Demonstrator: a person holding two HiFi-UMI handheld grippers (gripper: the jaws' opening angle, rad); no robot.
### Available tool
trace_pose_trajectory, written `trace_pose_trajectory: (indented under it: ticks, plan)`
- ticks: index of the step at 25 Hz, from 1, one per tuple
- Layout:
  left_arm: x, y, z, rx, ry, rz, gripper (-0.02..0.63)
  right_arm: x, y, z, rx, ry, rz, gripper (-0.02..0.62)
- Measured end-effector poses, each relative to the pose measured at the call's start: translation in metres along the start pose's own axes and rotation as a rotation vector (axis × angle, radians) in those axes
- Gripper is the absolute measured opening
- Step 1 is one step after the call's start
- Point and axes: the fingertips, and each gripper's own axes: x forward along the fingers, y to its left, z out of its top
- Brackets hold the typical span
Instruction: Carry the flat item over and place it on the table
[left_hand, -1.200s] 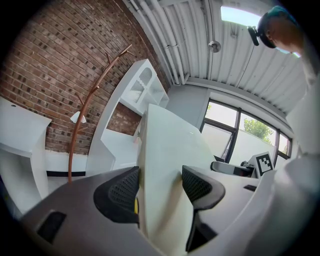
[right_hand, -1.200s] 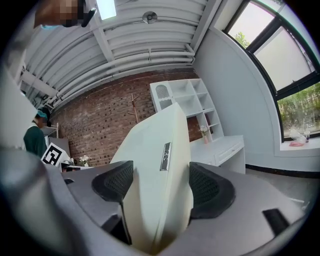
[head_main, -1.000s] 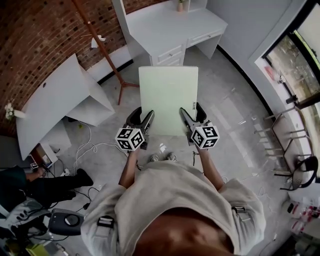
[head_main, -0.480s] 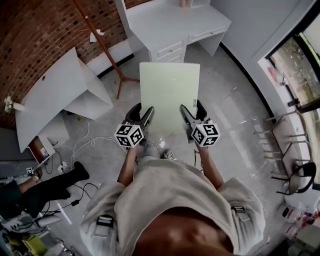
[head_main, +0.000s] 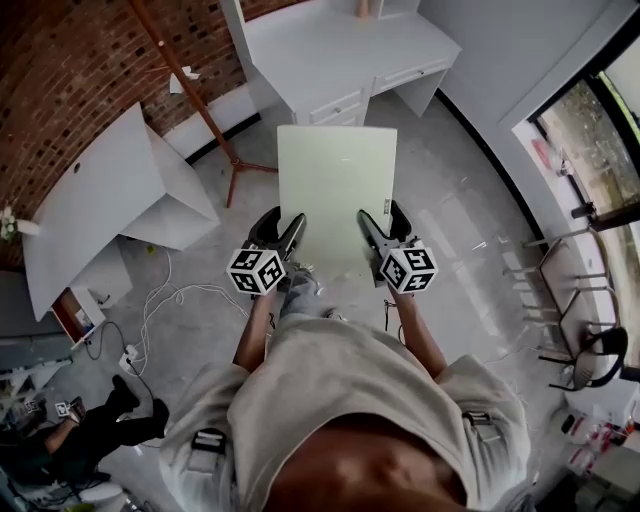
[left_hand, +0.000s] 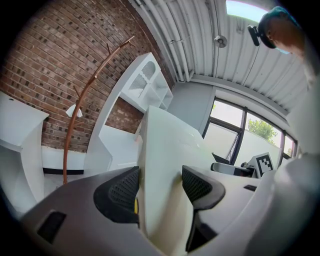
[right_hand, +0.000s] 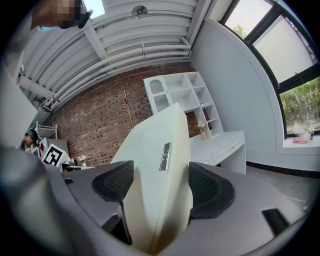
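A pale cream flat board (head_main: 336, 195) hangs level in front of the person, above the floor. My left gripper (head_main: 284, 236) is shut on its near left edge, and my right gripper (head_main: 375, 232) is shut on its near right edge. In the left gripper view the board (left_hand: 162, 165) fills the gap between the black pads (left_hand: 120, 192). The right gripper view shows the board (right_hand: 160, 175) clamped the same way, with a small silver label on its edge. A white desk with drawers (head_main: 345, 50) stands straight ahead of the board's far edge.
A low white angled counter (head_main: 110, 200) stands at the left by the brick wall. A brown coat stand (head_main: 195, 95) leans between counter and desk. Cables (head_main: 165, 300) lie on the floor. A seated person (head_main: 70, 440) is at lower left. Metal chairs (head_main: 570, 300) stand at right.
The person has walked forward with the board held in both grippers; the white desk is nearer and the floor clutter at left has slid back. Both grips are unchanged.
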Motion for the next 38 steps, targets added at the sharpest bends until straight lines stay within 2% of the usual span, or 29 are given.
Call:
trace_pose_trajectory:
  ticks: [9,24,31,38]
  plan:
    - [0.075,0.054,0.050,-0.001,0.001,-0.064,0.264,0.084,-0.026,0.034,-0.009,-0.015,-0.055,0.360]
    - [0.153,0.168,0.136,0.006,-0.027,-0.097,0.264,0.234,-0.024,0.077,-0.020,-0.047,-0.084,0.357]
    - [0.175,0.193,0.149,0.013,-0.023,-0.127,0.264,0.263,-0.028,0.080,-0.022,-0.060,-0.108,0.357]
    - [0.183,0.196,0.148,0.019,-0.008,-0.145,0.264,0.266,-0.033,0.076,-0.007,-0.066,-0.124,0.357]
